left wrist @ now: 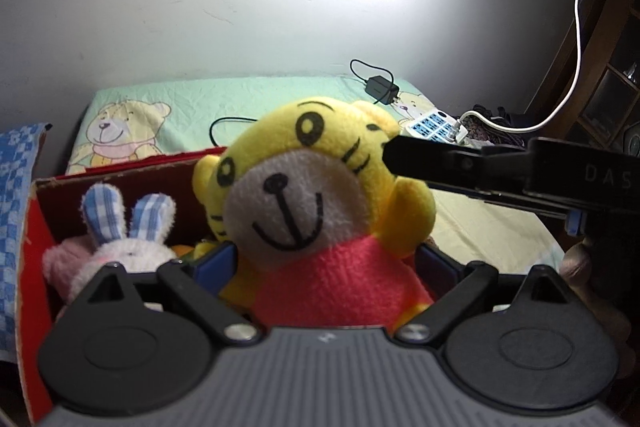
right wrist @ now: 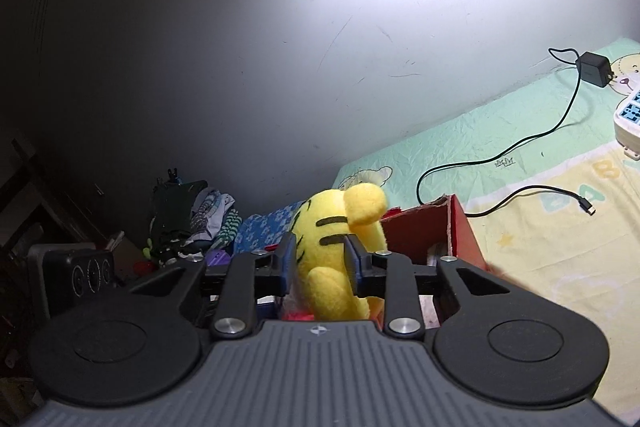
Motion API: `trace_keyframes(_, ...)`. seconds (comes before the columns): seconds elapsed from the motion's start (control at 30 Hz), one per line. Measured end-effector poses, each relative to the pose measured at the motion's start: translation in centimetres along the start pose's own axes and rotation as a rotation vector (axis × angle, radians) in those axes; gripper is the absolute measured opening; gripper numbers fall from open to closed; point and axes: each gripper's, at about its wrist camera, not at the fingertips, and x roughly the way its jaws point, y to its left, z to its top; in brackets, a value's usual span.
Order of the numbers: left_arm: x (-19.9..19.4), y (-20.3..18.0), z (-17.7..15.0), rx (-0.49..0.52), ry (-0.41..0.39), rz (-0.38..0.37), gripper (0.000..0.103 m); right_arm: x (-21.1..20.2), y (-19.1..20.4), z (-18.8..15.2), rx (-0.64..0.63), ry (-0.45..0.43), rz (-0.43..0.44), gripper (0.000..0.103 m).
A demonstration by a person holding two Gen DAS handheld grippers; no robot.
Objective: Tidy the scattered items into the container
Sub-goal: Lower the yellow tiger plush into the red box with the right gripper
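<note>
A: Where does the tiger plush (left wrist: 316,211) sit against the left tool (left wrist: 326,269)?

B: Its red-shirted body fills the gap between that tool's blue pads (left wrist: 218,263). The face looks back toward the camera and the head rises above the fingertips. The pads stand at the shirt's two sides, but whether they press on it cannot be told.

A: And the right tool (right wrist: 320,259)?

B: It is clenched on the same plush. In the right wrist view its blue pads (right wrist: 289,257) pinch the striped yellow head from both sides, with one ear (right wrist: 364,203) standing above the fingertips. In the left wrist view that tool comes in from the right as a dark bar whose tip meets the tiger's cheek.

A: Where is the plush relative to the red box (left wrist: 34,247)?

B: At the box's open top, over its near right part. A rabbit plush (left wrist: 128,243) with blue checked ears lies inside the box, left of the tiger.

A: What lies beyond the box?

B: The bed (right wrist: 540,227) with a bear-print sheet. On it, well beyond the box, are a black charger (left wrist: 382,89) with its cable and a white power strip (left wrist: 434,125).
</note>
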Motion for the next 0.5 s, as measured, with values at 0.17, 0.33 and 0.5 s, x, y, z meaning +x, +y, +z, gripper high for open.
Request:
trace_keyframes(0.17, -0.6, 0.6, -0.4, -0.01, -0.001, 0.037, 0.095, 1.0, -0.1, -0.2, 0.003, 0.025, -0.02, 0.026)
trace_keyframes(0.33, 0.5, 1.0, -0.7, -0.027, 0.025, 0.056, 0.096, 2.7, 0.0, -0.3, -0.024, 0.097, -0.103, 0.026)
trace_keyframes(0.5, 1.1, 1.0, -0.8, -0.009, 0.028, 0.08, 0.098, 3.6, -0.5, -0.8, -0.03, 0.151, -0.147, 0.026)
